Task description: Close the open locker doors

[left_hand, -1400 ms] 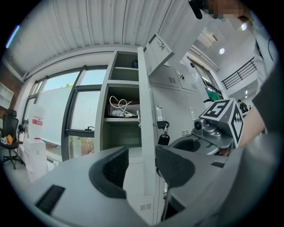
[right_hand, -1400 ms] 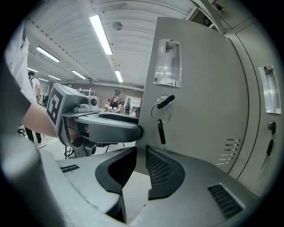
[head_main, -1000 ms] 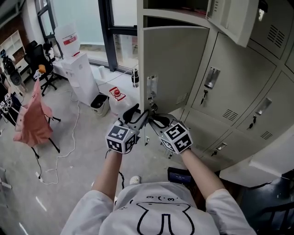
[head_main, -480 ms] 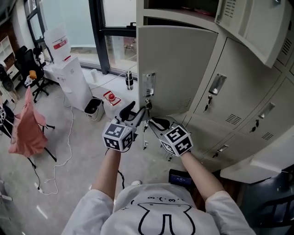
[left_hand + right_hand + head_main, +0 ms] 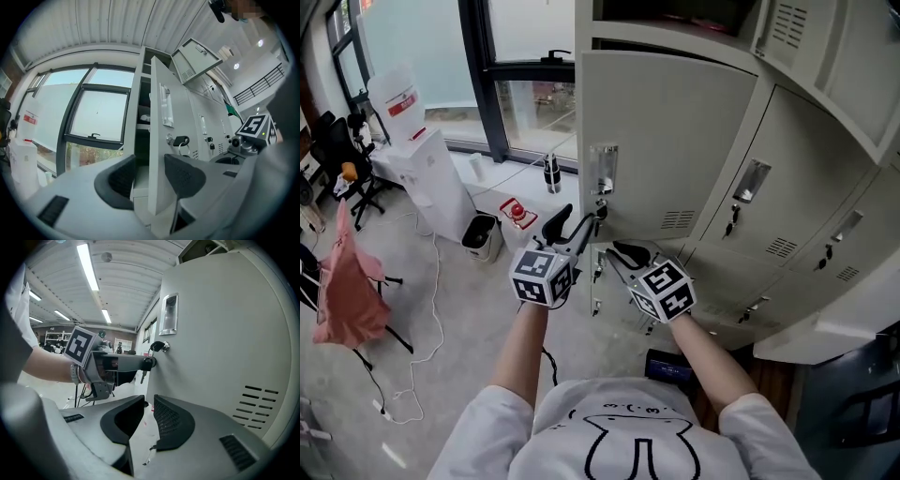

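Observation:
A beige locker door (image 5: 666, 141) stands open, with a recessed handle (image 5: 602, 169) and a key (image 5: 600, 208) with a ring hanging below it. My left gripper (image 5: 586, 223) is at the door's free edge just under the key; in the left gripper view the door's edge (image 5: 157, 140) runs between its spread jaws (image 5: 149, 176), and the left pad is clear of it. My right gripper (image 5: 614, 251) hovers beside the door's outer face (image 5: 220, 343), its jaws (image 5: 147, 416) a little apart with nothing between them. An upper locker door (image 5: 825, 56) also hangs open.
Shut lockers (image 5: 750, 197) fill the right side. On the floor to the left stand a water dispenser (image 5: 417, 159), a small bin (image 5: 478, 234), a bottle (image 5: 550, 173) and a chair with a pink cloth (image 5: 342, 281); cables trail across the floor (image 5: 431, 309).
The open door has swung a little further round towards the locker row, and both grippers have moved along with its edge. The jaws look the same.

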`<control>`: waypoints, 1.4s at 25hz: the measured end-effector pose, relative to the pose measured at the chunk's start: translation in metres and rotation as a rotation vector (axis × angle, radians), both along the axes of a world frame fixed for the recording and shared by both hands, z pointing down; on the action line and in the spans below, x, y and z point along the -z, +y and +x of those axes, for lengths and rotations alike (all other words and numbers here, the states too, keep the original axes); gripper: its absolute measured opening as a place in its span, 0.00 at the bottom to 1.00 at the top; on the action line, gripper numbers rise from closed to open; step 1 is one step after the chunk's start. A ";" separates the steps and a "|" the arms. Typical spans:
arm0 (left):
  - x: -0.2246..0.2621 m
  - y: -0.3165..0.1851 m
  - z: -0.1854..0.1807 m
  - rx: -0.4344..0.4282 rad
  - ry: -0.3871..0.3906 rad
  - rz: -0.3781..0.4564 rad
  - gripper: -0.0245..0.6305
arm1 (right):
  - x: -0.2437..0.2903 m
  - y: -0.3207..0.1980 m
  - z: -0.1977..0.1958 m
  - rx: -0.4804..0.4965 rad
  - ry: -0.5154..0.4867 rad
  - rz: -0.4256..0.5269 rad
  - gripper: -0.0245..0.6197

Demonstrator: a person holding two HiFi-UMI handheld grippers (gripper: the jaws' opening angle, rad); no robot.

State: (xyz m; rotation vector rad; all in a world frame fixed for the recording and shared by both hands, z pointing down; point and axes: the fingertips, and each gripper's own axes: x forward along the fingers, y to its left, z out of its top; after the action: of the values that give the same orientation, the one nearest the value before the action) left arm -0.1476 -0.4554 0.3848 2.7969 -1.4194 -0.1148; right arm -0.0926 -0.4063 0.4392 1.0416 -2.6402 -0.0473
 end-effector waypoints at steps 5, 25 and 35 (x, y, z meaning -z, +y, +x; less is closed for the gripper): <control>-0.002 -0.025 -0.006 -0.009 0.005 -0.008 0.36 | -0.001 -0.016 -0.003 -0.041 0.001 0.003 0.18; 0.008 -0.102 0.002 -0.014 -0.009 -0.023 0.34 | -0.016 -0.053 0.002 -0.149 0.041 -0.019 0.18; 0.011 -0.105 0.007 -0.050 -0.071 -0.015 0.35 | -0.018 -0.056 -0.002 -0.167 0.029 -0.040 0.18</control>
State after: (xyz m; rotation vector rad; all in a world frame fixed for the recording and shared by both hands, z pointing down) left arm -0.1410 -0.5605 0.3733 2.8486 -1.3568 -0.0048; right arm -0.0944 -0.4619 0.4571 1.2331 -2.5079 0.0266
